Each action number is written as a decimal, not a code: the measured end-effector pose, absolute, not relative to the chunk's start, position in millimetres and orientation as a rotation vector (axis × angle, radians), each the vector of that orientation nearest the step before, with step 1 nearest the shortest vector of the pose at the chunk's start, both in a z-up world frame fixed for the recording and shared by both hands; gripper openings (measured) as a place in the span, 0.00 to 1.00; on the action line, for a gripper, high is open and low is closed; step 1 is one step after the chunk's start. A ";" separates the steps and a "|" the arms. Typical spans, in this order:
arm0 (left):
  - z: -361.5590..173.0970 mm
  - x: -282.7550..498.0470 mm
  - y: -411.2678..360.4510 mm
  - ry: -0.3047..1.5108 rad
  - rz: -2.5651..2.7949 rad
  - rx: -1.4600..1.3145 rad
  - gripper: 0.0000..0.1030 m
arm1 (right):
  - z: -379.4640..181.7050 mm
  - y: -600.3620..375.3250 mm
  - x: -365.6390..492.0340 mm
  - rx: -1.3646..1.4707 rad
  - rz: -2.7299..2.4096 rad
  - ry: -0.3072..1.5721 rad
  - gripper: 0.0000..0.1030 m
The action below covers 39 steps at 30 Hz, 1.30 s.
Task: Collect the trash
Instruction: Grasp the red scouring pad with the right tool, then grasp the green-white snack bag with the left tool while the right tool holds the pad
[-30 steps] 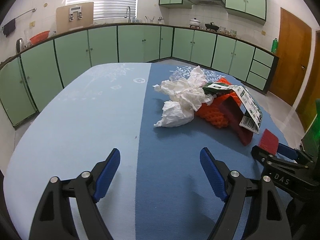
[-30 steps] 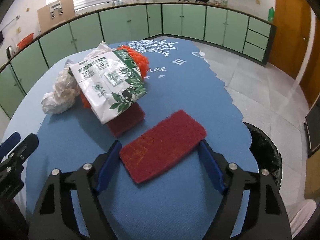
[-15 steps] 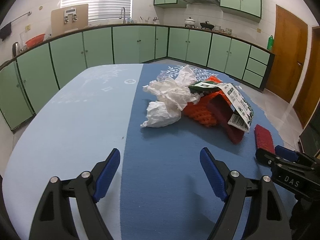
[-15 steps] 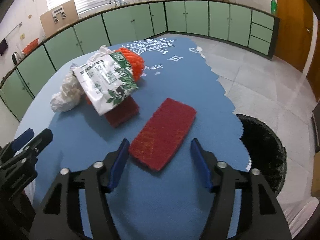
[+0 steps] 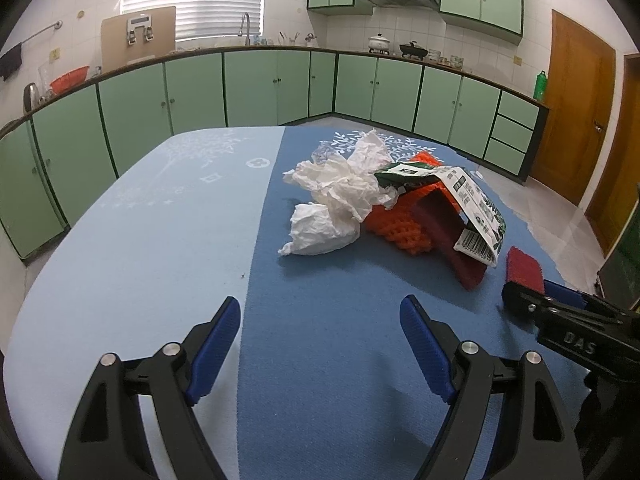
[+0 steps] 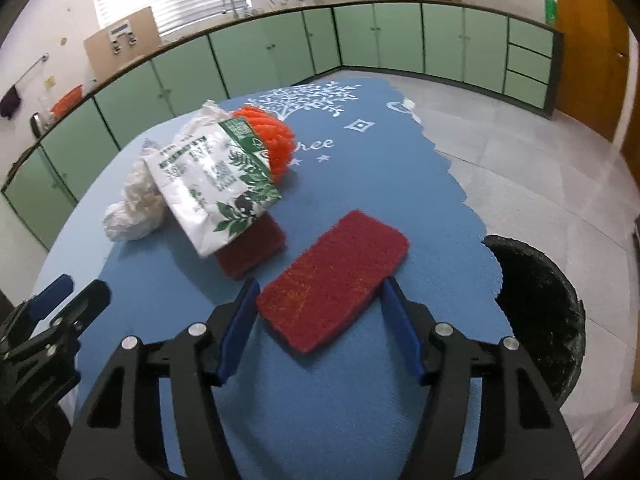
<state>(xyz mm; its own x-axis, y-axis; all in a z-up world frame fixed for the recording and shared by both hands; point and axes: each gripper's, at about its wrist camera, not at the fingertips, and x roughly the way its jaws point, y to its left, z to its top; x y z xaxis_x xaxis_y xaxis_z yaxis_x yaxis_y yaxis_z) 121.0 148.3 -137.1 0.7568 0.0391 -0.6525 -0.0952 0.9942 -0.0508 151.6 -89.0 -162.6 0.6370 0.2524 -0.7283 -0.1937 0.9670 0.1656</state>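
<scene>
A long counter (image 5: pixel 280 49) is curving around the kitchen, sitting on a run of pale green cabinet doors (image 5: pixel 248 88). On it, a tap (image 5: pixel 245 28) is standing beneath a window blind (image 5: pixel 192 0). To the tap's left, a brown board (image 5: pixel 138 42) is leaning against the wall, and an orange basin (image 5: pixel 70 76) is sitting further left. To its right, a white pot (image 5: pixel 378 42) and a black pan (image 5: pixel 412 48) are resting. A green bottle (image 5: pixel 540 85) is standing at the counter's right end, beside a wooden door (image 5: pixel 576 120).
</scene>
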 end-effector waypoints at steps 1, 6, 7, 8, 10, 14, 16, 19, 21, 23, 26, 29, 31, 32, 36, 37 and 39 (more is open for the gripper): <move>-136.3 120.8 147.9 0.707 0.073 -0.083 0.78 | -159.9 -91.8 150.3 0.079 0.264 0.837 0.54; -134.6 121.8 144.0 0.704 0.062 -0.080 0.78 | -150.2 -99.6 146.1 0.076 0.269 0.826 0.53; -134.6 121.5 142.7 0.703 0.059 -0.079 0.78 | -149.9 -100.0 146.0 0.072 0.273 0.833 0.53; -134.0 121.5 141.4 0.702 0.056 -0.076 0.78 | -151.4 -99.9 146.7 0.069 0.285 0.854 0.53; -132.3 121.1 138.2 0.698 0.051 -0.069 0.78 | -154.8 -102.0 146.4 0.067 0.280 0.879 0.54; -132.0 121.6 138.1 0.699 0.052 -0.067 0.78 | -161.2 -105.9 141.5 0.037 0.274 0.904 0.55; -132.1 122.8 137.6 0.702 0.054 -0.067 0.78 | -161.0 -108.7 138.6 0.036 0.268 0.900 0.60; -132.9 124.2 135.3 0.704 0.051 -0.066 0.78 | -158.1 -113.6 139.1 0.076 0.261 0.890 0.71; -133.9 123.4 132.8 0.705 0.047 -0.063 0.78 | -157.6 -112.7 141.9 0.075 0.250 0.883 0.71; -134.0 123.4 131.0 0.705 0.043 -0.061 0.78 | -159.7 -111.4 146.5 0.085 0.237 0.886 0.71; -134.4 124.1 129.0 0.706 0.040 -0.058 0.78 | -162.7 -109.9 152.9 0.090 0.210 0.888 0.70; -136.1 126.2 128.7 0.709 0.041 -0.060 0.78 | -164.4 -105.8 157.1 0.057 0.196 0.884 0.56; -136.8 126.0 130.0 0.711 0.040 -0.063 0.78 | -165.5 -104.7 158.4 0.050 0.201 0.888 0.52; -137.0 126.3 130.1 0.712 0.040 -0.064 0.78 | -165.3 -105.1 158.1 0.054 0.202 0.886 0.51; -136.7 126.9 129.2 0.712 0.040 -0.064 0.78 | -160.9 -112.4 155.3 0.088 0.234 0.872 0.49; -136.5 127.2 129.3 0.712 0.041 -0.065 0.78 | -158.8 -113.4 154.2 0.087 0.238 0.865 0.49; -136.1 127.6 129.1 0.713 0.039 -0.069 0.78 | -153.1 -115.4 151.2 0.079 0.245 0.848 0.49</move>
